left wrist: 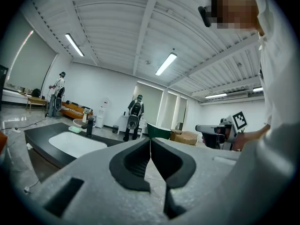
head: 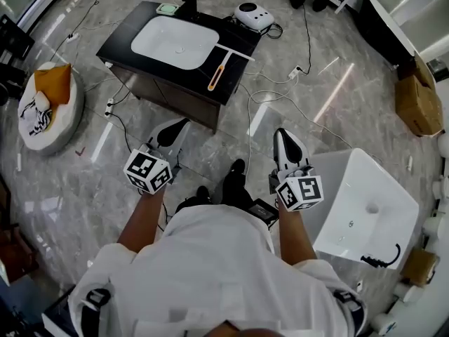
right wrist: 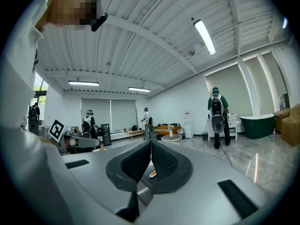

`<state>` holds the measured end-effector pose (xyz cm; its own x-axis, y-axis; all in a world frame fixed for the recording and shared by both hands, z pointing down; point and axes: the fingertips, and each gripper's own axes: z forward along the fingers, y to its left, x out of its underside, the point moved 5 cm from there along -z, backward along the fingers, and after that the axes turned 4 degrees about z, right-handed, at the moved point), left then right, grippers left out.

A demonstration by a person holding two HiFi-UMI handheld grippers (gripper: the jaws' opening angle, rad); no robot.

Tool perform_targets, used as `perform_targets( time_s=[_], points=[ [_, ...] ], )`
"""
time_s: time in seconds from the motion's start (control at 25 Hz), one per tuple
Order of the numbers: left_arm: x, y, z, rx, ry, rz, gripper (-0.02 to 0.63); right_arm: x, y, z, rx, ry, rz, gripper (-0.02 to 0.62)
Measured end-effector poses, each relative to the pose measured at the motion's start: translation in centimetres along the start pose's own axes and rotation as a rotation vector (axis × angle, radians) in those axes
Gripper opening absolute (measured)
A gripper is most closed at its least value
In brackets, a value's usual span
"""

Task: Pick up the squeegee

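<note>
Both tools have their jaws pressed together on nothing: left gripper (head: 174, 128) and right gripper (head: 285, 137), held level over the floor. The squeegee (head: 219, 65) lies well ahead on the counter (head: 126, 44), just right of the basin (head: 175, 41). It looks light and stiff (soft blade aside), so the orange handle seems the best place to grip.

1. Black counter (head: 126, 48) stands on the floor, ahead of the left gripper (head: 181, 123), well apart.
2. White basin (head: 174, 42) set into its top.
3. Squeegee (head: 219, 67), orange handle, lies right of the basin, ahead-left of the right gripper (head: 282, 133).
4. Green dish (head: 167, 8) at the far edge.
</note>
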<state>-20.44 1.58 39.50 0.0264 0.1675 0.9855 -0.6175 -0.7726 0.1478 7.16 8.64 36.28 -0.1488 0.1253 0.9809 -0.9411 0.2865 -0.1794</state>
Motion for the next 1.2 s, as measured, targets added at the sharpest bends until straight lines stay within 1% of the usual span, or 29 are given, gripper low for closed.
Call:
perform_targets(
  time_s=[0.16,0.28,0.36,0.44,0.52,0.6,0.68,0.84,0.96,1.08,1.2],
  points=[
    [-0.4,1.0,3.4,0.000,-0.002,0.008,0.017,0.0,-3.1,2.7,-0.016,-0.009,0.019,0.014],
    [-0.4,1.5,5.9,-0.012,0.017,0.012,0.017,0.0,-5.3,4.9,-0.045,-0.014,0.034,0.014],
    [-0.5,1.7,8.4,-0.008,0.018,-0.003,0.017,-0.4,-7.5,6.3,-0.059,-0.020,0.030,0.014],
    [-0.9,1.9,10.8,-0.005,0.019,-0.023,0.017,-1.0,-9.5,7.8,-0.094,-0.028,0.021,0.014],
    [-1.5,2.1,13.1,-0.009,0.029,-0.024,0.017,-1.8,-11.0,9.5,-0.149,-0.039,0.005,0.014],
    [-2.3,2.4,15.3,-0.017,0.032,-0.025,0.017,-2.7,-12.5,10.9,-0.180,-0.055,-0.001,0.014],
    [-3.0,2.7,17.0,-0.029,0.038,-0.024,0.017,-3.2,-14.2,12.2,-0.187,-0.065,0.020,0.014],
    [-3.7,3.1,19.6,-0.055,0.074,-0.018,0.017,-3.8,-17.0,14.2,-0.214,-0.062,0.051,0.014],
    [-4.1,3.5,21.3,-0.074,0.095,-0.010,0.017,-4.0,-18.5,15.3,-0.247,-0.062,0.052,0.014],
    [-3.8,4.2,22.8,-0.083,0.116,-0.007,0.017,-3.6,-20.0,16.2,-0.247,-0.063,0.068,0.014],
    [-3.4,5.6,24.3,-0.074,0.144,-0.010,0.018,-3.0,-21.2,17.2,-0.215,-0.058,0.098,0.014]
  ],
)
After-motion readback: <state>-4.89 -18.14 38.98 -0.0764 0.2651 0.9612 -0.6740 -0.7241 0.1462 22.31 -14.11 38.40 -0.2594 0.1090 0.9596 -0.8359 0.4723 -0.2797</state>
